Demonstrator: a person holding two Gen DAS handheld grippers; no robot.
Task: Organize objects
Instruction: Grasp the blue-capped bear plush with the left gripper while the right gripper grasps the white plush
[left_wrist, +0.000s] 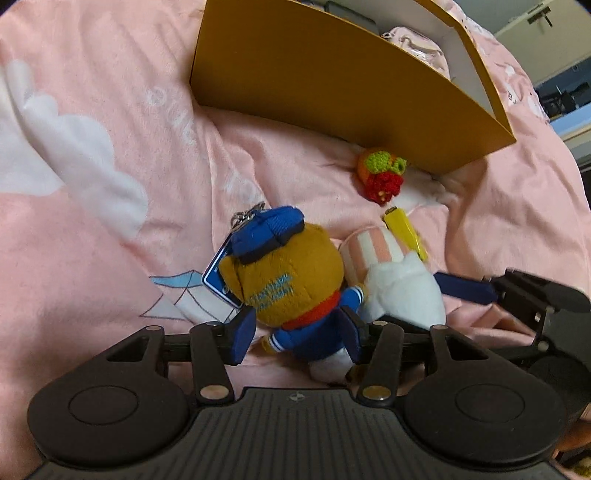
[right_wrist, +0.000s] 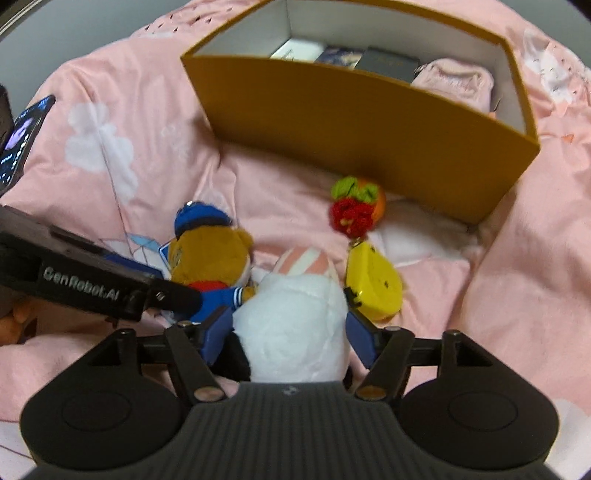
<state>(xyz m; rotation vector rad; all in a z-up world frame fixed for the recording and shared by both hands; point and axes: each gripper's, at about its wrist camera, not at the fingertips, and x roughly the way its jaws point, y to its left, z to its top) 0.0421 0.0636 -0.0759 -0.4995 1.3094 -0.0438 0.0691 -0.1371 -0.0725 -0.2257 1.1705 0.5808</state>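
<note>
A brown bear plush (left_wrist: 288, 273) in a blue cap and sailor suit lies on the pink blanket (left_wrist: 110, 240). My left gripper (left_wrist: 297, 334) stands open over it, its blue pads on either side of the bear's body. Right beside the bear lies a white plush (right_wrist: 295, 325) with a pink-striped hat. My right gripper (right_wrist: 288, 332) straddles this toy, open, pads close to its sides. A crocheted red, green and orange charm (right_wrist: 354, 210) and a yellow piece (right_wrist: 376, 284) hanging from it lie just beyond. The mustard box (right_wrist: 351, 129) stands behind them.
The box's white inside holds several flat packs and a pink pouch (right_wrist: 454, 85). A lit phone (right_wrist: 22, 136) lies at the blanket's left edge. The two grippers sit close together; a finger (left_wrist: 465, 288) of the right one shows beside the white plush.
</note>
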